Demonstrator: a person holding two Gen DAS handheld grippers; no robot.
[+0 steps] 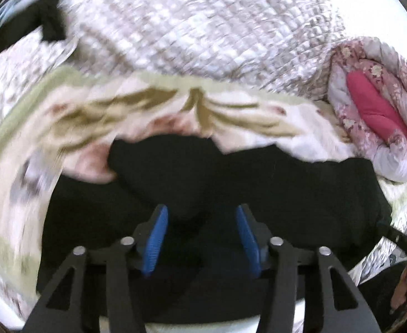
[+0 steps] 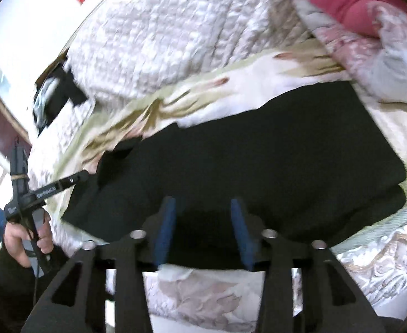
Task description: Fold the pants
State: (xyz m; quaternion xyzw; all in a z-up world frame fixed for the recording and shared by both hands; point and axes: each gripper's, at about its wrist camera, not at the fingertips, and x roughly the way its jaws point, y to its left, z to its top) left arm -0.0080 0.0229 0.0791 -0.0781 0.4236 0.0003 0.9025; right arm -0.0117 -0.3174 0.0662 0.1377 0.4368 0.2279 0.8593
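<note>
Black pants (image 1: 259,183) lie in a folded heap on a floral blanket (image 1: 64,116) on the bed. In the left wrist view my left gripper (image 1: 202,213) hangs just over the pants with its blue pads (image 1: 157,238) apart and nothing between them. In the right wrist view the pants (image 2: 259,149) spread as a broad dark slab. My right gripper (image 2: 203,208) is open above their near edge, with nothing between its pads. The left gripper (image 2: 72,180) also shows at the left of the right wrist view, held by a hand, its tip at the pants' left edge.
A quilted white bedspread (image 1: 203,27) covers the bed behind the blanket. A rolled pink floral duvet (image 1: 375,111) lies at the right; it also shows in the right wrist view (image 2: 364,27). A dark object (image 2: 56,97) lies at the bed's far left. The bed's near edge (image 2: 203,299) is below.
</note>
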